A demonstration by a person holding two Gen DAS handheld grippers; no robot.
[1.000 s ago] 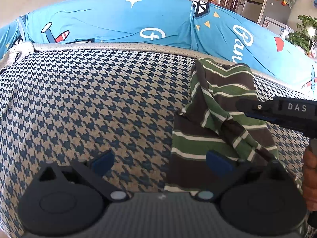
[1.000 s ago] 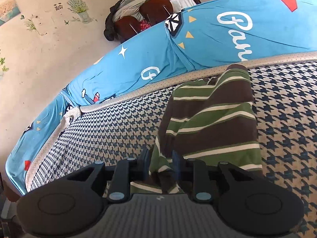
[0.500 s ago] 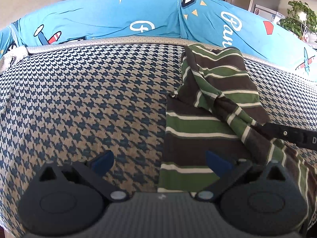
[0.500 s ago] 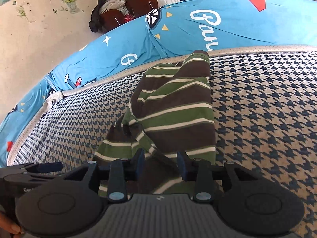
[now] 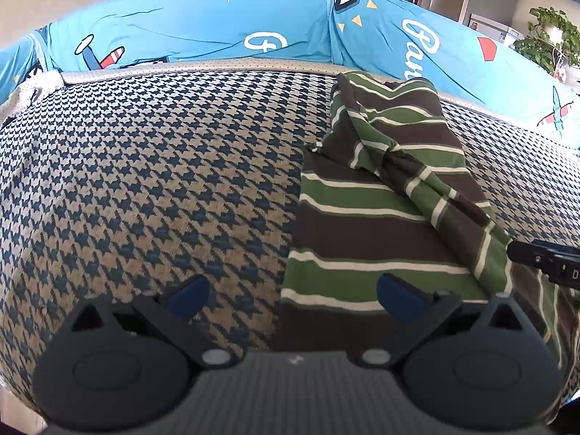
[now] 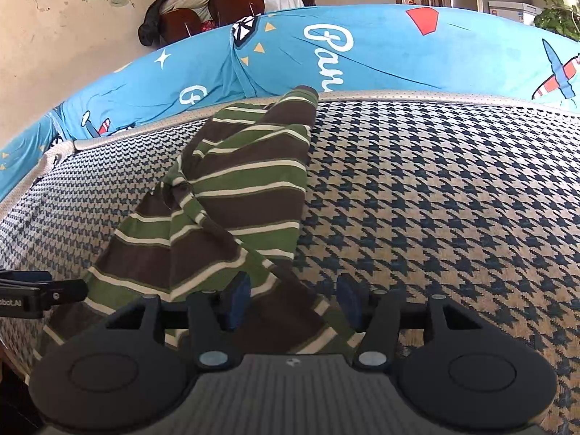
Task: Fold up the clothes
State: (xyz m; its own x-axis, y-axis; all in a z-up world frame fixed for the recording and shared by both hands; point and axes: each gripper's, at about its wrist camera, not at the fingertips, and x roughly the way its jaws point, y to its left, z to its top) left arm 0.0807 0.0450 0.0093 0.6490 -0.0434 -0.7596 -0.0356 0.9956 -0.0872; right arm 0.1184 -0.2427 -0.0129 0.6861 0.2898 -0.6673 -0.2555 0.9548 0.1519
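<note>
Soft striped knit garment [image 5: 373, 224], coarse woven houndstooth cover [image 5: 152, 181], smooth printed blue cloth [image 5: 203, 29], matt plastic tongs [image 6: 291, 302]

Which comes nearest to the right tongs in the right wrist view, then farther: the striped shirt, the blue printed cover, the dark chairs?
1. Striped shirt: between the opening right tongs, running up-left.
2. Blue printed cover: behind the houndstooth surface.
3. Dark chairs: top left, by the wall.

The right gripper [image 6: 293, 302] has let go: its jaws are opening, and the striped garment [image 6: 232, 199] lies loose between its fingers.
</note>
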